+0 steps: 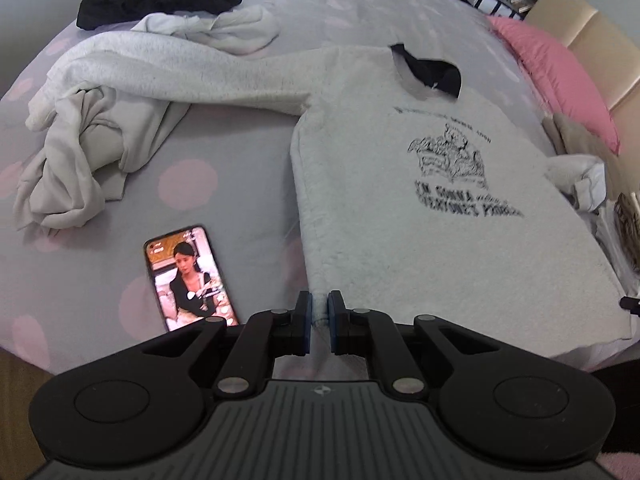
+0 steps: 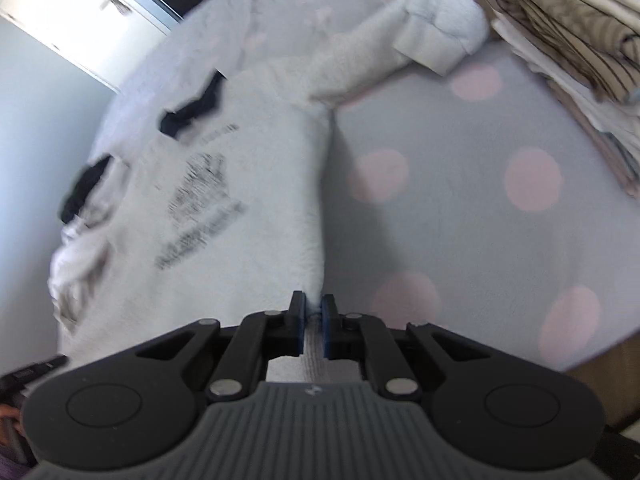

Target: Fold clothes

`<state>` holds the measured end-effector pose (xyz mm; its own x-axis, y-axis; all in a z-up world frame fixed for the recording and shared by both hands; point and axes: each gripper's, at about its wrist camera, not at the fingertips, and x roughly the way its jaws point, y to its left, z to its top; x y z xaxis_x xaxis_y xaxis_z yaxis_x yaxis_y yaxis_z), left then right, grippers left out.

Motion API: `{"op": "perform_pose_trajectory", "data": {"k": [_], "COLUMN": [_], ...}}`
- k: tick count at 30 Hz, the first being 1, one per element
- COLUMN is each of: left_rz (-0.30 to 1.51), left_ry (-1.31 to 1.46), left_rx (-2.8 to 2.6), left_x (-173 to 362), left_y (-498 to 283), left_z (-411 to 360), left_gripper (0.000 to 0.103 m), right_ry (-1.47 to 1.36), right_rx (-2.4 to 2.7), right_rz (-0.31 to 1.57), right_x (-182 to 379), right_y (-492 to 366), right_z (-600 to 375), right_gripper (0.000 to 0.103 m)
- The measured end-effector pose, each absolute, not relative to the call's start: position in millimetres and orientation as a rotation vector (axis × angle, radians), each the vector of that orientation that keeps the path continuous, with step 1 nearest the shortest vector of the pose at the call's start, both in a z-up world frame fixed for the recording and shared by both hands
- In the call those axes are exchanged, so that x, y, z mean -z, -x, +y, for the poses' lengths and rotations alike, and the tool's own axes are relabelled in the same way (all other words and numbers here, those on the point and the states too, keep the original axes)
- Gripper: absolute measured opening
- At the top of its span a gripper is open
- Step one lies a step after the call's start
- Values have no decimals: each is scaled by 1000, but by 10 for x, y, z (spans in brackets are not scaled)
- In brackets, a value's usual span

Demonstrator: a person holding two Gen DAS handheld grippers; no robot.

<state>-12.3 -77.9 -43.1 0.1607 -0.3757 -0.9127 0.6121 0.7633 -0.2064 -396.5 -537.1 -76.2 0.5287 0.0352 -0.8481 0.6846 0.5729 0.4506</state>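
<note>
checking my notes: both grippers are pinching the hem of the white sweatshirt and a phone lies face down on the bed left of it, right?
Not quite: the phone lies face up with its screen lit, as the left wrist view shows. The rest holds: the left gripper and right gripper each pinch the hem of the white sweatshirt on the bed.

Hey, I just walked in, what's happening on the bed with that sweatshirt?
A person is folding laundry with two handheld grippers. The left gripper and the right gripper are each shut on a bottom corner of the white printed sweatshirt, which lies face up on the polka-dot bedsheet. No fold is made yet. A phone playing video lies beside it, with unfolded clothes further back.
</note>
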Motion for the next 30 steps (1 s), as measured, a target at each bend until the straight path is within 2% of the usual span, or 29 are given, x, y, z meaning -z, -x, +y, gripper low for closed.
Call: {"op": "perform_pose_trajectory", "data": {"k": [5,10,17,19,23,25,26,28,30], "left_rz": [1314,1320,1327,1323,1315,1314,1308,1278,1244], "left_ry": [-408,-603,-705,-724,-738,-744,-744,-723,-669], "left_rx": [693,663,664,661,657,659,658,666,674], "left_x": [891,1299,1563,1609,1626,1601,1561,1392,1193], "left_y": [167,256,288,292,305,316,319,291,196], "left_z": [-855,-1050,-1128,-1139,-1161,-1167,-1171,-1162,-1148], "left_gripper": [6,6,8,13,14,15,18,37,47], "right_ry": [-841,-635,-566,-545,-521,-519,-525,-542,-576], "right_rx": [481,493,502,497,513,524,526,536,539], "right_rz": [1143,1296,1379,1386,1394,1389,1372,1311,1233], "right_x": [1218,1449,1773,1793,1790,1762,1721,1578,1400], "right_y": [3887,3537,3424,3423,3418,3426,3440,3482,3525], "right_z": [-5290,-5114,-5067,-5058,-5038,-5054,-5069,-5113,-5176], "right_gripper": [8,8,9,10,17,37,38,40,45]}}
